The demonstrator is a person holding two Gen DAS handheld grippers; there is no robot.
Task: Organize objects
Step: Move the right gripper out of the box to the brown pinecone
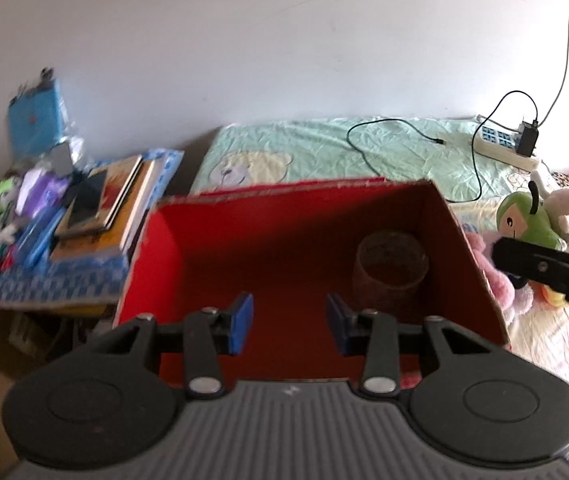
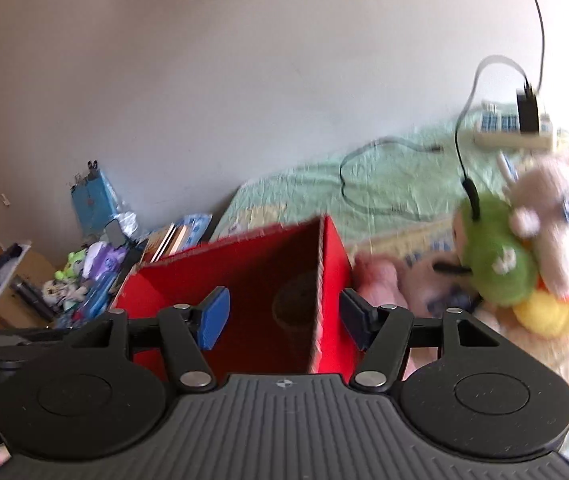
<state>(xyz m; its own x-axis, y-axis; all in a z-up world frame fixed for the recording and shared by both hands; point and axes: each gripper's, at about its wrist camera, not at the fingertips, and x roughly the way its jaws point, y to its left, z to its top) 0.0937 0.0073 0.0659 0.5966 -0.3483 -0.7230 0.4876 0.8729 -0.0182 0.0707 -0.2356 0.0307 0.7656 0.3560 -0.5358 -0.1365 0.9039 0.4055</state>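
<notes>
Jar [image 1: 390, 268] inside red box [image 1: 244, 240], ahead-right of released left hand-held gripper [image 1: 289, 322]; right one [image 2: 282, 318] released too.

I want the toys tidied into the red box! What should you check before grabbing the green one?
1. Left gripper open and empty: ok.
2. Right gripper open and empty: ok.
3. Red box has room: ok; only a clear jar sits in its right corner.
4. Green plush toy reachable: ok, it lies right of the box on the bed.
5. Green toy free of neighbours: not ok; a white plush toy leans against it.
6. Right gripper clear of box wall: cannot tell; the wall stands between its fingers.
</notes>
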